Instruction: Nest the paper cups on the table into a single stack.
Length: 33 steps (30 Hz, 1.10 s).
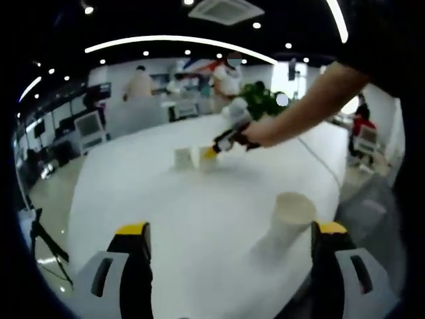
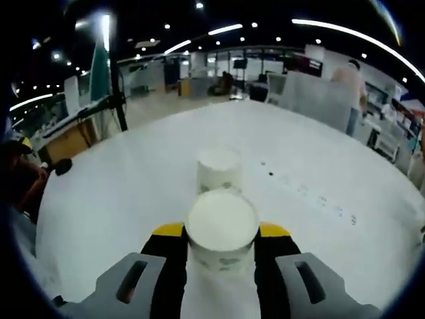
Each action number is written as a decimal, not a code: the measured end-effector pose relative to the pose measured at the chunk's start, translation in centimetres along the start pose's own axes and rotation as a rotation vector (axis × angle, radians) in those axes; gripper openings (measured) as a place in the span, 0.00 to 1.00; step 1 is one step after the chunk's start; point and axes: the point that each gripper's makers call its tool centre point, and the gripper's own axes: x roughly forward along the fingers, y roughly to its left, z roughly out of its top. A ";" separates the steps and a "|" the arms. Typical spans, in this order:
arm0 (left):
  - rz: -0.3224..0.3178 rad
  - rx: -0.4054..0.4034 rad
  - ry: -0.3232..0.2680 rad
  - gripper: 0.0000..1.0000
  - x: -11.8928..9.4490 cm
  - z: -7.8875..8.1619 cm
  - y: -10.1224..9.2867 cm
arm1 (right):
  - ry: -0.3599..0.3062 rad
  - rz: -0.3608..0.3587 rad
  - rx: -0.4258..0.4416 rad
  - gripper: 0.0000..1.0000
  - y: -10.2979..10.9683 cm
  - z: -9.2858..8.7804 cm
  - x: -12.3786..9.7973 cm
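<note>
Right gripper (image 2: 221, 247) clenches a white paper cup (image 2: 221, 229); lower it squarely over the second white cup (image 2: 218, 169) beyond. Left gripper (image 1: 229, 242) hangs released.

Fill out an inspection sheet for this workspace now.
Surface: white table, bare around the cups.
Job's things: three paper cups, not yet stacked: near cup upright by the left gripper; held cup; far cup upright just beyond it.
Clutter: small dark specks on the table.
Grippers: left gripper open, empty; right gripper shut on the held cup.
Cables: nothing seen.
Surroundings: open office, ceiling lights, plant, people standing far off.
</note>
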 end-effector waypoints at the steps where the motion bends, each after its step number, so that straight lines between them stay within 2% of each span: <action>1: 0.000 -0.008 -0.005 0.99 -0.1 0.1 0.1 | -0.004 -0.001 0.005 0.36 0.0 0.2 -0.2; 3: -0.003 -0.006 -0.001 0.99 -0.3 0.3 0.0 | -0.005 -0.006 0.015 0.36 0.2 0.3 -0.8; 5: -0.008 0.053 0.015 0.99 -0.4 0.3 -0.3 | -0.005 0.004 0.052 0.36 0.6 0.4 -1.4; 6: -0.009 0.044 0.008 0.99 -0.5 0.5 -0.4 | -0.019 0.011 0.057 0.36 0.9 0.8 -1.9; 8: -0.013 0.037 -0.002 0.99 -0.6 0.8 -0.7 | -0.028 0.018 0.052 0.36 1.2 1.2 -2.4; 10: -0.014 0.042 -0.003 0.99 -0.6 1.0 -1.0 | -0.040 0.046 0.013 0.36 2.5 1.8 -3.7; 12: -0.018 0.052 -0.003 0.99 -0.9 1.1 -1.5 | -0.038 0.052 -0.021 0.36 2.9 1.9 -4.7; 19: -0.043 0.058 -0.015 0.99 -1.2 1.6 -3.3 | -0.080 0.056 0.011 0.36 3.7 1.8 -8.1; 23: -0.046 0.063 -0.025 0.99 -1.3 2.1 -3.8 | -0.094 0.069 -0.011 0.35 4.9 2.0 -9.7; 31: -0.080 0.093 -0.049 0.99 -1.1 3.0 -4.2 | -0.155 0.068 -0.029 0.35 7.6 4.0 -13.8; 33: -0.097 0.088 -0.055 0.99 -1.1 3.2 -4.5 | -0.174 0.071 0.000 0.35 8.0 4.5 -14.6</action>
